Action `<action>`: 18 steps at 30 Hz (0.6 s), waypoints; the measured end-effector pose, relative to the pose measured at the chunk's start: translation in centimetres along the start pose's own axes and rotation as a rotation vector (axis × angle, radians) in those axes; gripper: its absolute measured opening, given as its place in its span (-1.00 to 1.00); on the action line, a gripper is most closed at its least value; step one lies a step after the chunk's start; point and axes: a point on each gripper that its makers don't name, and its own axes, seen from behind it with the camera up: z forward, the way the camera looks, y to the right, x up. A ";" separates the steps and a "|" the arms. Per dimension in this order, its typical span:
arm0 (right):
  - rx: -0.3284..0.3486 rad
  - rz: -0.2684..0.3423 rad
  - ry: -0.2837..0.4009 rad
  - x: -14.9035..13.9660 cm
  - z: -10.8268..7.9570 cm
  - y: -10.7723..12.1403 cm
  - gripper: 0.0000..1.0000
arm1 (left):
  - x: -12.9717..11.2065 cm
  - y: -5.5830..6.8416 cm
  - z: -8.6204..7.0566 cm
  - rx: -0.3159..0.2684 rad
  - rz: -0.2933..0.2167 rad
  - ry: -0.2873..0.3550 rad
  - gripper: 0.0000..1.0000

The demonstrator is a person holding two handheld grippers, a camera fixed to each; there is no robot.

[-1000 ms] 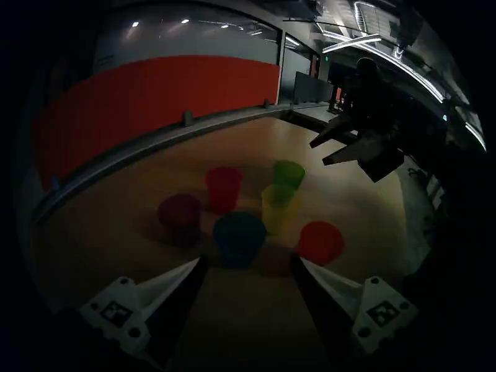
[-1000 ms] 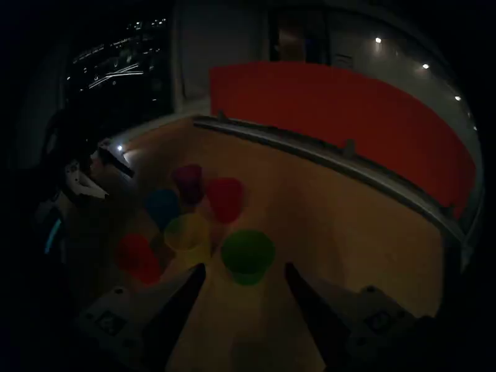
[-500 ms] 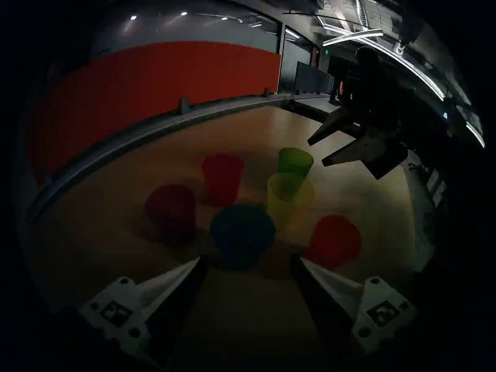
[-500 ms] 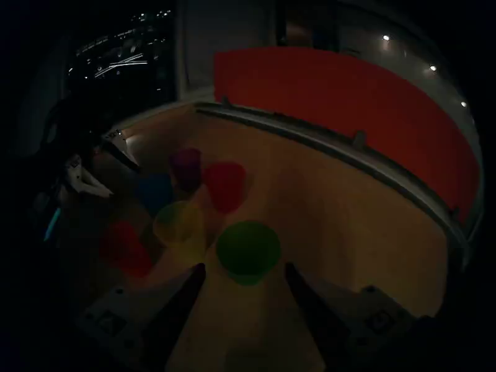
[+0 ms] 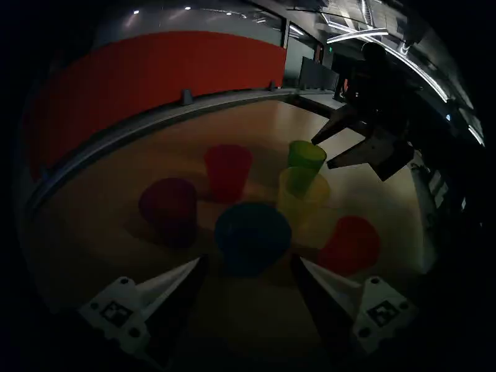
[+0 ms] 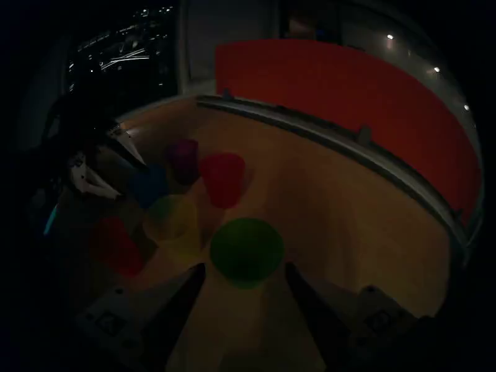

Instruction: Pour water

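Where the cups stand: six plastic cups sit close together on a wooden table (image 5: 260,130), all upright with their tops open.
Blue cup (image 5: 253,235): in the left gripper view it is the nearest one, low in the middle toward 6 o'clock.
Dark cup (image 5: 168,208): at 10 o'clock from the blue cup; it looks dark red, maybe purple.
Red cup (image 5: 228,170): at 11 o'clock from the blue cup, farther back.
Yellow cup (image 5: 302,198): at 2 o'clock from the blue cup, near it.
Green cup (image 5: 305,158): at 12 o'clock from the yellow cup, just behind it.
Orange-red cup (image 5: 350,245): at 3 o'clock from the blue cup.
Left gripper (image 5: 248,259): its jaws are wide apart and hold nothing; the blue cup sits just past the two tips, in line with the gap.
Right gripper (image 6: 243,265): its jaws are wide apart and hold nothing; in the right gripper view the green cup sits just past its tips, toward 6 o'clock. In the left gripper view it hangs over the table at 2 o'clock, close by the green cup.
Water: it is too dark to tell if any cup has some in it.
Red wall (image 5: 155,68): a long red panel runs behind the table from 9 to 12 o'clock in the left gripper view.
Lights (image 5: 356,34): bright strips glow on the ceiling at 1 o'clock.
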 end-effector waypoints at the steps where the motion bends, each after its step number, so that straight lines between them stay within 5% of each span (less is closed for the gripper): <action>1: 0.001 0.000 -0.002 0.0 0.2 0.0 0.99 | 0.0 0.0 0.2 -0.001 -0.001 -0.001 0.96; 18: 0.016 -0.014 -0.013 0.4 2.5 0.2 0.99 | 0.7 0.0 2.3 -0.019 -0.007 0.001 0.96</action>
